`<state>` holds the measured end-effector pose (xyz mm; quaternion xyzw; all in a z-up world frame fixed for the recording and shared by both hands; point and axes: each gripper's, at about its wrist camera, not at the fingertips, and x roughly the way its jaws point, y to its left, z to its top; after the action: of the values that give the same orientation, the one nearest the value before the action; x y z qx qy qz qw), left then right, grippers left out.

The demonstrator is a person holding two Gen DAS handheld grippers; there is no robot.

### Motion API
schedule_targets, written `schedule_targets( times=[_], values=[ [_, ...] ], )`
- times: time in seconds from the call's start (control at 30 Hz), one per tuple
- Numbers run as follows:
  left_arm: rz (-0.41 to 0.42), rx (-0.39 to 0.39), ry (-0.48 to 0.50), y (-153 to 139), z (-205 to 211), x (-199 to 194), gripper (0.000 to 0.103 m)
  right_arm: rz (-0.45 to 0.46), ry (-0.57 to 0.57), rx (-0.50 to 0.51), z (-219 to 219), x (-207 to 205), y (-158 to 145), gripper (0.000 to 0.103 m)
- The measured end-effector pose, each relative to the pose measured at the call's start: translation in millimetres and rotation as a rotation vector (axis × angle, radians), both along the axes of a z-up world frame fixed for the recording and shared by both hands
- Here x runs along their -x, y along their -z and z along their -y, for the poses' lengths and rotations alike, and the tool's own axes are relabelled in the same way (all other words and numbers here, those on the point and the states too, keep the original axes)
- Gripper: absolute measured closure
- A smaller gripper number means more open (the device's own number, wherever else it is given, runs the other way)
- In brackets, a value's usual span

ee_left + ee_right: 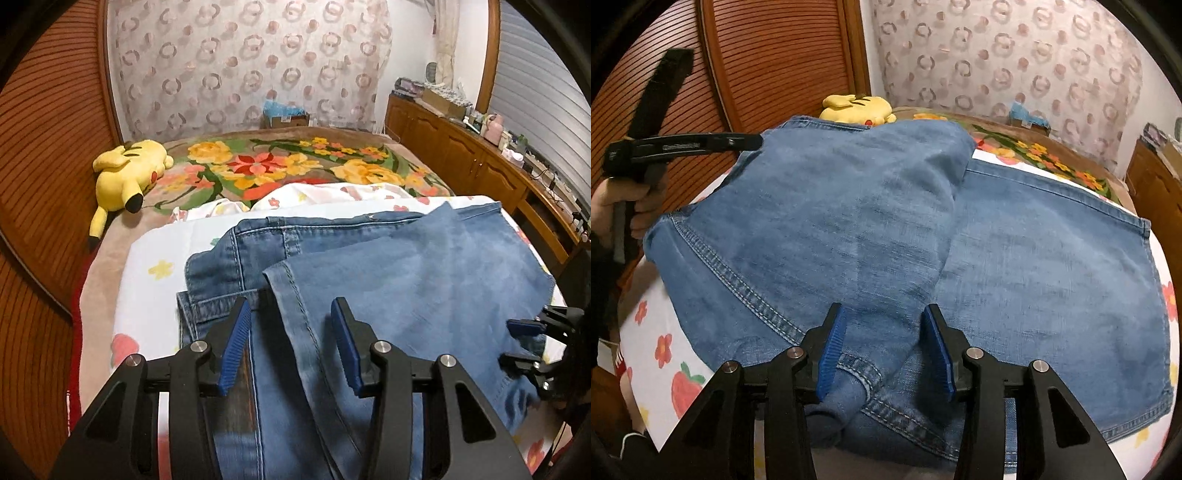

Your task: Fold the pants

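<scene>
Pants (960, 258) lie on the near end of the bed (332, 136), on a white flower-print sheet (147, 258) spread over a floral blanket (295, 166). Sheet likely put down as a clean flat folding surface.

Left hand-held gripper (291, 347): blue pads apart, straddling the hem edge of the upper denim layer, nothing pinched. Right hand-held gripper (886, 347): pads also apart, a bunched hem/cuff sitting between them but not squeezed. In the right wrist view the left hand-held gripper shows at far left, tip at the denim's far-left edge. In the left wrist view the right one sits at the right edge, over the fabric.

Judgement: both sit at opposite ends of the folded-over layer, either having let it down or about to pinch it, so the fold stays square. Cannot tell which.

Look of the pants: mid-blue washed denim, contrast double stitching, waistband with belt loop visible on the left in the left wrist view. One layer is laid across another at an angle, edges not aligned, a soft hump in the middle, near cuff rumpled. Fold partly done, needs smoothing.

Yellow plush toy (125, 177) lies far left on the bed, well apart from the pants. Wooden cabinet (461, 147) runs along the right.
</scene>
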<state>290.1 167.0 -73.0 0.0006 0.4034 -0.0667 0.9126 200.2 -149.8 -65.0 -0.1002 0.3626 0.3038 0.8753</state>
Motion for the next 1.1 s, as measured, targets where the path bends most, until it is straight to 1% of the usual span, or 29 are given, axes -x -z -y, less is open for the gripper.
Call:
schedule_targets(
  times=[0.07,0.1,0.13,0.17,0.2,0.23,0.3,0.37,0.47,0.53,0.7,0.8,0.87,0.9,0.97,1.03,1.1],
  values=[
    [-0.014,0.007,0.003,3.5,-1.0,-6.6,0.060,0.009,0.001,0.005,0.3,1.4,1.5,0.056],
    [-0.021,0.019,0.010,5.3,-0.8,-8.8,0.066,0.015,0.002,0.012,-1.2,2.8,1.7,0.056],
    [-0.023,0.030,0.019,5.8,0.0,-9.7,0.075,0.018,0.003,0.014,-3.5,4.8,0.2,0.055],
    [-0.023,0.039,0.030,5.6,1.2,-9.8,0.083,0.017,0.004,0.012,-4.1,5.9,1.1,0.055],
    [-0.018,0.038,0.041,4.4,3.0,-8.8,0.093,0.015,0.005,0.006,-3.9,6.1,1.9,0.055],
    [-0.007,0.031,0.042,2.4,4.2,-7.4,0.099,0.013,0.006,-0.001,-4.6,6.9,1.7,0.055],
    [0.030,0.013,0.039,-7.7,4.1,-0.8,0.101,0.016,0.007,-0.012,-1.4,6.5,0.0,0.055],
    [0.076,-0.005,0.009,-20.1,-0.9,3.2,0.101,0.021,0.004,-0.020,0.5,8.4,-1.2,0.055],
    [0.119,0.010,-0.026,-40.6,-18.4,5.0,0.101,0.036,0.003,-0.032,0.3,12.6,-3.4,0.055],
    [0.140,-0.019,-0.053,-50.6,-25.7,2.3,0.101,0.045,-0.001,-0.038,0.9,14.4,-5.7,0.055],
    [0.140,-0.061,-0.083,-57.9,-40.0,-9.4,0.101,0.059,-0.007,-0.045,-0.4,19.6,-5.3,0.055],
    [0.119,-0.078,-0.079,-51.5,-40.8,-10.8,0.100,0.067,-0.005,-0.046,1.4,22.0,-5.1,0.055],
    [0.098,-0.082,-0.077,-45.7,-39.1,-8.7,0.098,0.072,-0.001,-0.045,1.9,23.9,-5.1,0.055],
    [0.084,-0.074,-0.071,-42.8,-38.5,-6.0,0.096,0.074,0.002,-0.044,1.8,24.0,-4.8,0.055],
    [0.066,-0.064,-0.059,-39.3,-36.5,1.0,0.087,0.077,0.009,-0.045,2.4,25.4,-4.5,0.055],
    [0.059,-0.057,-0.050,-34.0,-33.6,13.4,0.068,0.081,0.016,-0.045,-0.6,25.6,-7.3,0.055],
    [0.056,-0.049,-0.033,-29.9,-28.6,28.6,0.062,0.086,0.021,-0.048,-0.5,27.5,-9.1,0.055]
  ],
)
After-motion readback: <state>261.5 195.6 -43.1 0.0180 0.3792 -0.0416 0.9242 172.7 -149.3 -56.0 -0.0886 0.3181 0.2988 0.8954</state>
